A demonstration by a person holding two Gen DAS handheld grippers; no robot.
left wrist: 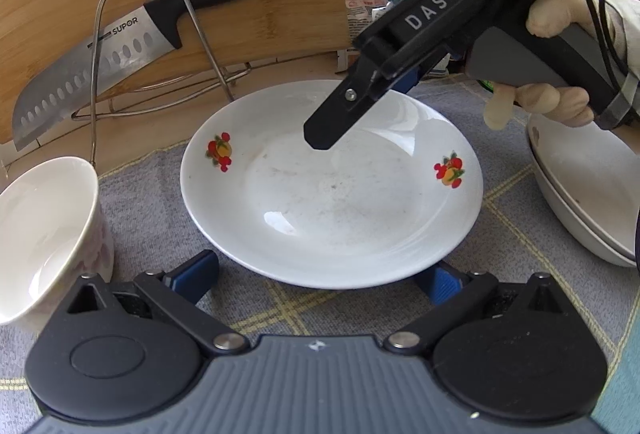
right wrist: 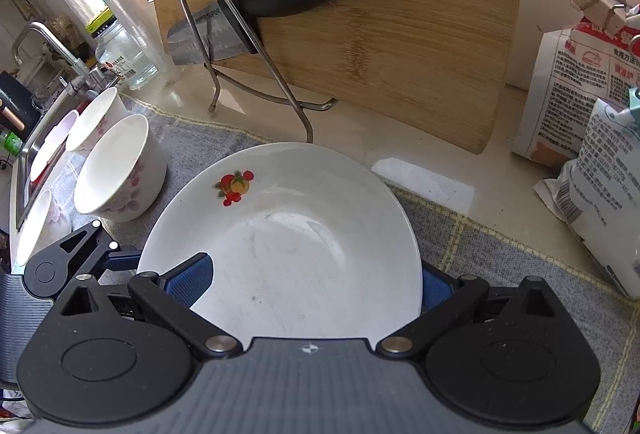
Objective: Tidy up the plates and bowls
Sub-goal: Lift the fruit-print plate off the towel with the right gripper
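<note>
A white plate with fruit decals (left wrist: 332,190) lies on the grey checked cloth (left wrist: 160,218). My left gripper (left wrist: 320,282) is open at the plate's near rim, its fingers on either side and low. My right gripper (left wrist: 360,102) comes in from the far right, one finger over the plate's far rim and the other under it; in the right wrist view the plate (right wrist: 288,246) sits between its wide-set fingers (right wrist: 312,286). A white floral bowl (left wrist: 44,238) stands at the left. Stacked plates (left wrist: 580,202) are at the right.
A bamboo cutting board (right wrist: 360,34) leans at the back with a Supor knife (right wrist: 280,6) in a wire rack (right wrist: 240,46). Several white bowls (right wrist: 120,170) stand left near the sink (right wrist: 24,154). Paper bags (right wrist: 580,106) stand at the right.
</note>
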